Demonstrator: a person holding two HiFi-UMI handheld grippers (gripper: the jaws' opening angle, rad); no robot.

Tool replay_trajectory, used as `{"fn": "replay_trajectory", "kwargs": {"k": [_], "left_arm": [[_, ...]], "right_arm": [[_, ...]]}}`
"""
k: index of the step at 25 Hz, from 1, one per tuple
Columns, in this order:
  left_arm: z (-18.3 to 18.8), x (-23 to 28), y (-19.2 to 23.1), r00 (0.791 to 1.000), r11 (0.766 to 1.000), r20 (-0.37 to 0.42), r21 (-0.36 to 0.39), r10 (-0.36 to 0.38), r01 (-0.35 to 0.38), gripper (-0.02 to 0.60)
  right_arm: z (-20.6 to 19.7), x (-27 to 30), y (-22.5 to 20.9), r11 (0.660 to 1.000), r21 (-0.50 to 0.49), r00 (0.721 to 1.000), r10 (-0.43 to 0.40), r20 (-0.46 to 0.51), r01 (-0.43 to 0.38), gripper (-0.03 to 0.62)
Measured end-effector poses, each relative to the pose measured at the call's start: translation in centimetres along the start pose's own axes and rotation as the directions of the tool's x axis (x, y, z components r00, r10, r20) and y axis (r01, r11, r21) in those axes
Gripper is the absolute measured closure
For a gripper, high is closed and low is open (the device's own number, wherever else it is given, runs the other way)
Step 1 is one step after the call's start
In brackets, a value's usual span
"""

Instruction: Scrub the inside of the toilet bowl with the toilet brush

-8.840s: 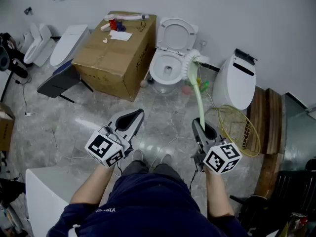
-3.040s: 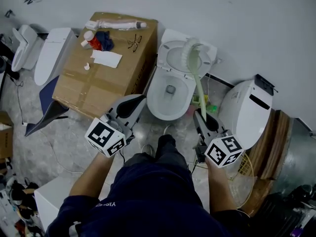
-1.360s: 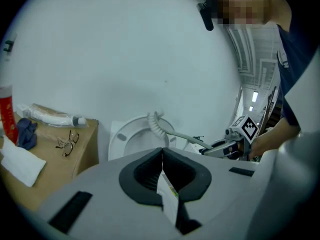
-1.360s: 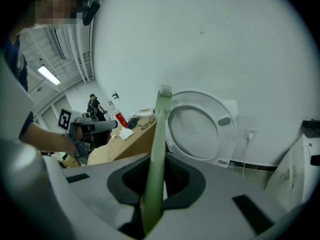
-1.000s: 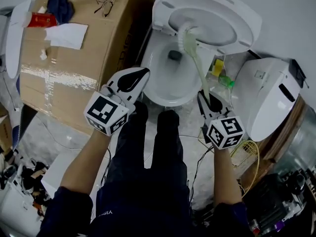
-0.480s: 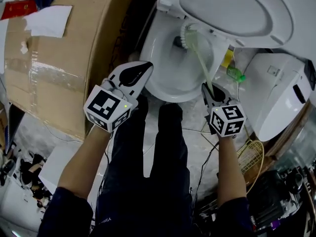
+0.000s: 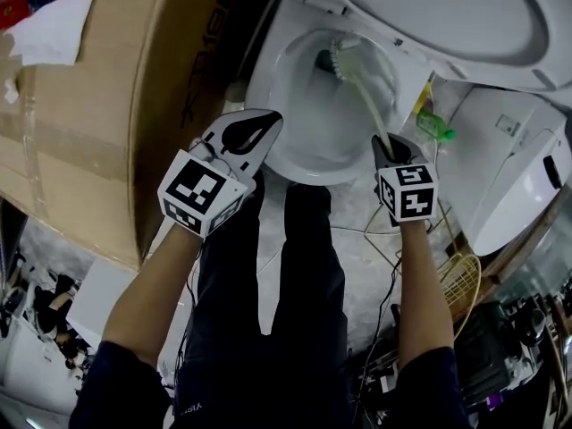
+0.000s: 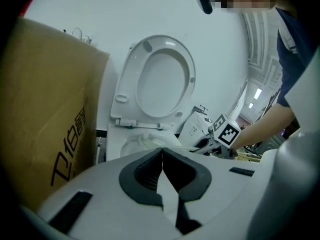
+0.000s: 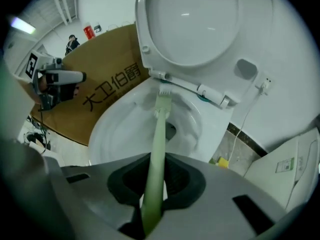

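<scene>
A white toilet bowl [image 7: 295, 141] [image 9: 115, 134] [image 8: 122, 146] stands open, its lid and seat [image 7: 447, 16] [image 9: 200, 24] [image 8: 160, 81] raised against the wall. The pale green toilet brush [image 7: 362, 92] [image 9: 159, 139] reaches down into the bowl, its bristled head [image 7: 338, 56] [image 9: 164, 91] against the far inner wall above the drain. My right gripper [image 7: 387, 146] [image 9: 154, 191] is shut on the brush handle at the bowl's near right rim. Over the near left rim my left gripper [image 7: 255, 132] [image 8: 162, 176] hangs shut with nothing in it.
A large cardboard box [image 7: 98, 105] [image 8: 45, 109] [image 9: 100, 94] stands close on the toilet's left. Another white toilet [image 7: 523, 172] lies to the right, with small bottles [image 7: 433, 123] and a cable between. My legs [image 7: 268, 257] stand right before the bowl. Clutter lines the floor edges.
I have walked up to the toilet. The brush has gone from held in the air to down inside the bowl, and its head has shifted slightly deeper over the last second.
</scene>
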State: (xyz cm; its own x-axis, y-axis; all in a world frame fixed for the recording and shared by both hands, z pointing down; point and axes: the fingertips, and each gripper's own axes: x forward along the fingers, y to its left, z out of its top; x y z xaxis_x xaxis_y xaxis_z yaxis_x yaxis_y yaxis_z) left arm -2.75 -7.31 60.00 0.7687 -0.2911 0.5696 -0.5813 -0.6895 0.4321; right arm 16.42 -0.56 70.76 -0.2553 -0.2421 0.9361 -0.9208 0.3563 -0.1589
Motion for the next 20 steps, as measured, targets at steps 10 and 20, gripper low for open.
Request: {"fn": "replay_trajectory", "kwargs": {"k": [10,20], "left_arm": [[-0.8,-0.1,1.0,1.0,1.0,-0.006,-0.016,-0.021,0.021,0.551],[-1.3,0.0,1.9,0.999,0.999,-0.014,-0.039,-0.028,0.028,0.551]], "right_arm": [[-2.1,3.0,-1.7,0.988,-0.13,0.97,-0.11,-0.218,0.083,0.545],[-3.1,4.5,-2.1,0.965,-0.242,0.907,-0.189,-0.377,0.101,0.546]]}}
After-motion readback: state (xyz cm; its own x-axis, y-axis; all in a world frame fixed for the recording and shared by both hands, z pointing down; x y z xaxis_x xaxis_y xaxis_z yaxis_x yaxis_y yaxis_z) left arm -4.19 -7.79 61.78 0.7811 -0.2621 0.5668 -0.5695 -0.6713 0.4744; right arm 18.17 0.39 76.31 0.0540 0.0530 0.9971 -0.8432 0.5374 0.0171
